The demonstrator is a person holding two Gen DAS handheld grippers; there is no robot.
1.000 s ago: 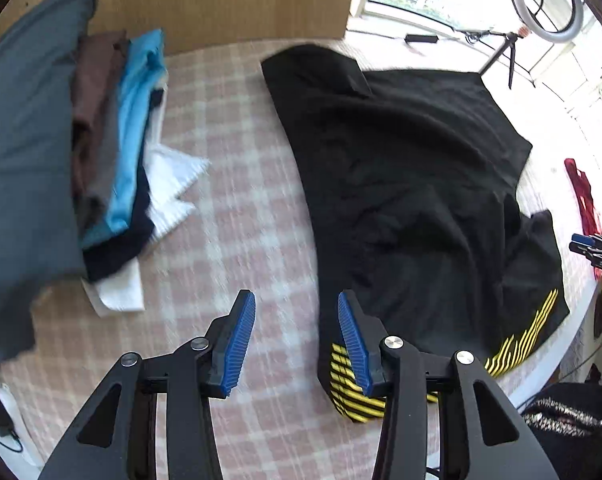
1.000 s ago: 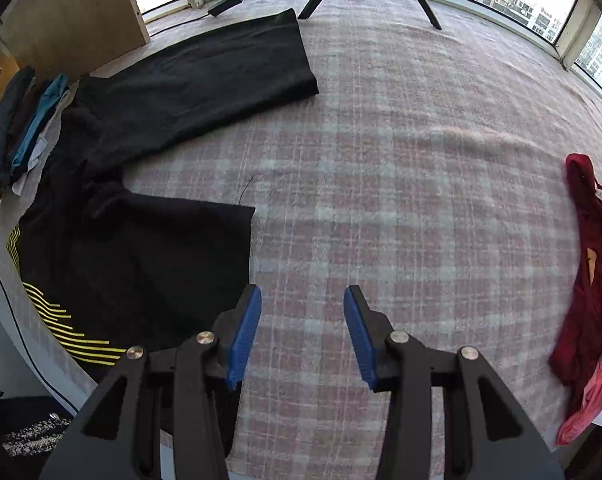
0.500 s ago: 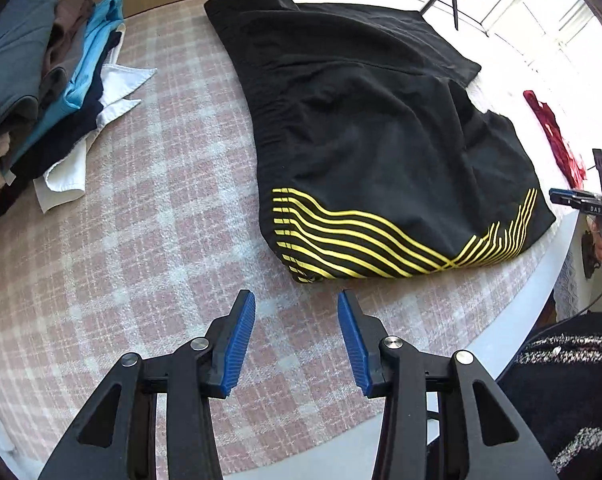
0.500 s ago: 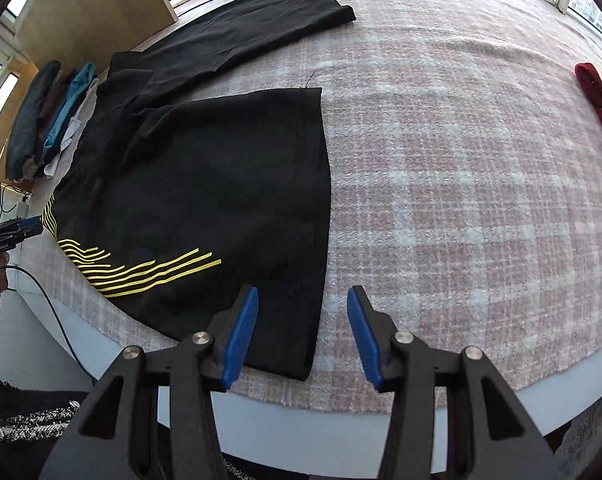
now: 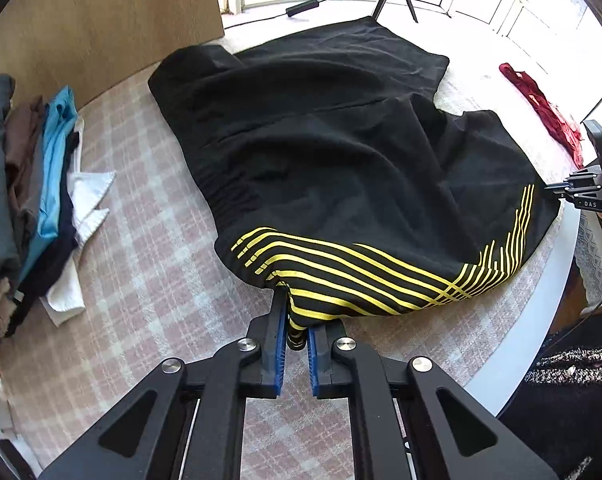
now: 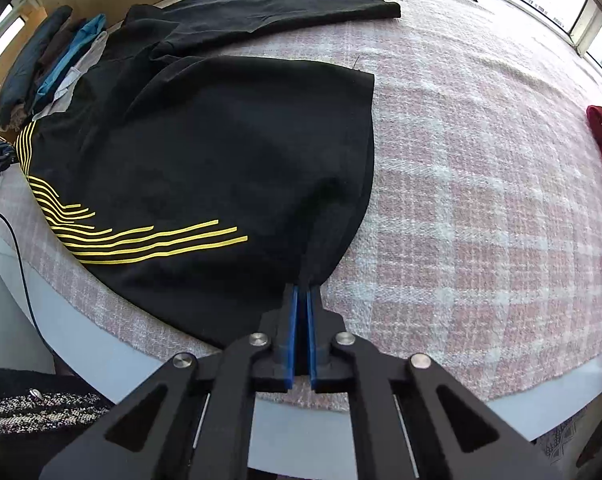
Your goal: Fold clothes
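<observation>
Blue-padded fingers of left gripper [image 5: 296, 344] and right gripper [image 6: 301, 320]: each closed on a near hem corner of the black yellow-striped fabric garment [image 5: 341, 152], likely to lift for folding. Garment lies spread on pink plaid-covered surface [image 6: 481, 200]; folded clothes stack [image 5: 29, 192] far left.

Your left wrist view sits low at the worktop [image 5: 149, 280] near edge, close on the black garment [image 5: 341, 152], facing the window, stacked clothes [image 5: 33, 184] to its left. Your right wrist view looks from the same edge, farther right. Both share the black garment [image 6: 205, 152].
</observation>
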